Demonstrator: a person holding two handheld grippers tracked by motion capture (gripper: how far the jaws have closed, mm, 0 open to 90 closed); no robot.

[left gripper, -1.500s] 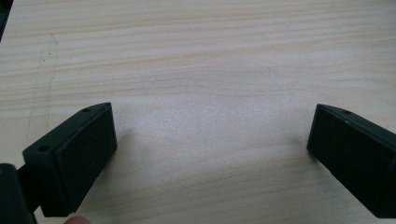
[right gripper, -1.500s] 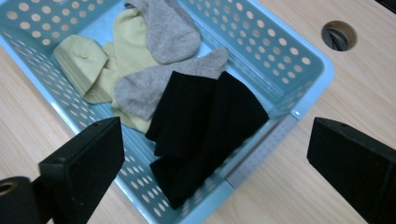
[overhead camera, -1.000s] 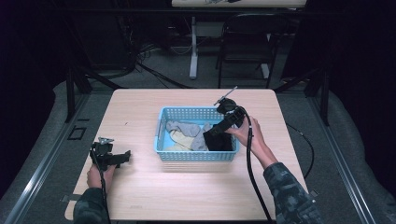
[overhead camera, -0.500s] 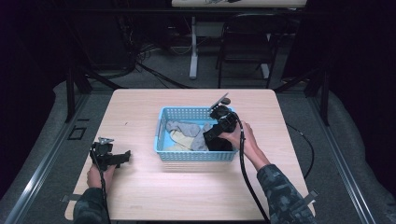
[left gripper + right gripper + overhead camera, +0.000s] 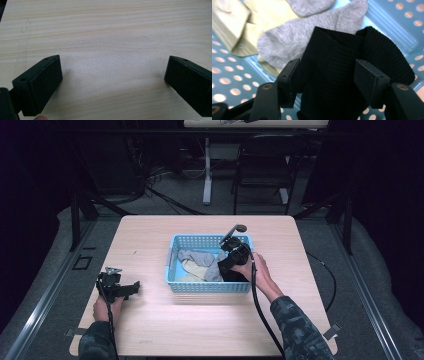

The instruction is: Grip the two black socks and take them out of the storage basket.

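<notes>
Left gripper (image 5: pixel 131 289): low on the table's left side, held in the left hand (image 5: pixel 104 308), well apart from the basket; jaws pointing right toward it.
Left jaws: spread wide in the left gripper view (image 5: pixel 112 82), nothing between them but bare pale wood; resting on or just above the surface, cannot tell which.
Table (image 5: pixel 150 235): light wood grain, faint scratch marks at the left in the left gripper view.
Basket (image 5: pixel 207 287): blue, perforated, rectangular, near the table's middle, slightly right of centre.
Tan sock (image 5: pixel 239 27): folded, lying on the basket floor at the left, partly under the grey sock.
Grey sock (image 5: pixel 287 40): lying across the tan one, reaching back past the black sock; a second grey piece at the top edge.
Black sock (image 5: pixel 342 72): ribbed knit, bunched, in the basket's right part, over the grey sock's edge.
Right gripper (image 5: pixel 327 80): inside the basket's right end, tilted down, held in the right hand (image 5: pixel 255 270).
Right jaws: partly closed, one on each side of the black sock, both pressed against the cloth.
Cable (image 5: pixel 260 310): black, trailing from the right gripper down along the forearm.
Sleeve (image 5: pixel 300 330): dark patterned, at the lower right.
</notes>
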